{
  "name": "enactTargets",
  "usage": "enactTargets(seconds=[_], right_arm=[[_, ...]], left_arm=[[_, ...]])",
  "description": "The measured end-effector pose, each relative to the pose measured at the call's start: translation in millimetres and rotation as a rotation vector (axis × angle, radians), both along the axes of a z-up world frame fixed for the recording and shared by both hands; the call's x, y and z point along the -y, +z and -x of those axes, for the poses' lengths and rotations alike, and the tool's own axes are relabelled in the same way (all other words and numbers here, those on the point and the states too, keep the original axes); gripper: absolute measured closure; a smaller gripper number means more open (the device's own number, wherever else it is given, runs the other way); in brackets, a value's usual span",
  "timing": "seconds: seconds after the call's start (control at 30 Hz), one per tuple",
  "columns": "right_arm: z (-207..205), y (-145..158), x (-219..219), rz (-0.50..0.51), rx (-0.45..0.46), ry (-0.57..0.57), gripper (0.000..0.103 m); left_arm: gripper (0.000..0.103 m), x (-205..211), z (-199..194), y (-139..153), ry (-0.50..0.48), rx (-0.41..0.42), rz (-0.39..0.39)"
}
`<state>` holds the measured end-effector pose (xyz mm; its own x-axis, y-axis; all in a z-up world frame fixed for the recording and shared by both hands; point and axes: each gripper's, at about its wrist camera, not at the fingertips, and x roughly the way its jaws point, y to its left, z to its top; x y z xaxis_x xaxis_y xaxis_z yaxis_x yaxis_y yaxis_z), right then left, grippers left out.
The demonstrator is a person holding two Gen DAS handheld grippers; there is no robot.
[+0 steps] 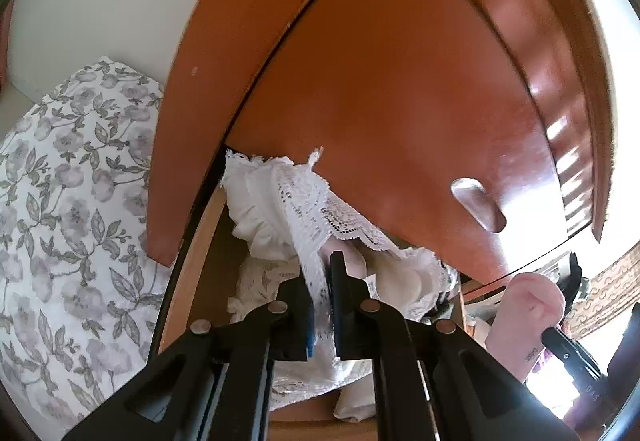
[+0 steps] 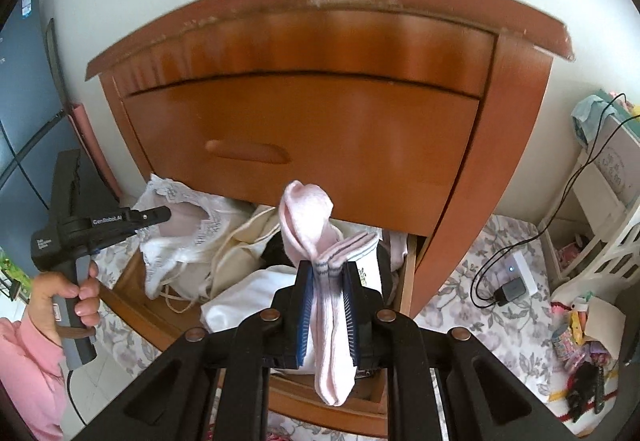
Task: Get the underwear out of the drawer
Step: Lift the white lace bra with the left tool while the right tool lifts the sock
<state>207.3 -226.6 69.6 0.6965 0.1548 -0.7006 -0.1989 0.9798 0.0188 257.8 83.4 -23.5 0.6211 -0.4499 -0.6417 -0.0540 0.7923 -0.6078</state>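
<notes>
Both cameras look forward and downward along their own tool toward the open drawer (image 2: 132, 305) of the wooden nightstand (image 2: 320, 113). The left wrist view sits close under the nightstand's left front, angled rightward across it. The right wrist view stands farther back, facing the front squarely. Both share the drawer's white laundry (image 1: 280, 201).

A reddish-brown wooden nightstand (image 2: 320, 113) with chipped pale patches along its top edge. In its open drawer (image 2: 132, 305) lies white lace underwear (image 1: 304, 209) and cream cloth (image 2: 240, 241). A pale pink sock (image 2: 316, 237) has grey stripes at the cuff. The bedding (image 1: 68, 201) is white with grey-mauve flowers and leaves. A pink sleeve (image 2: 28, 373) shows near left.
</notes>
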Motion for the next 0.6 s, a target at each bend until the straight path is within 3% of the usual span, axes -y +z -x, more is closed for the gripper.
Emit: enactTargets(seconds=[0.4, 0.6], right_arm=[[18, 11, -8, 0.005, 0.010, 0.022, 0.087], [24, 12, -7, -0.005, 0.012, 0.015, 0.087]], left_arm=[[0.098, -9, 41, -2, -0.003, 0.019, 0.029], [0.099, -2, 69, 11, -0.044, 0.077, 0.004]])
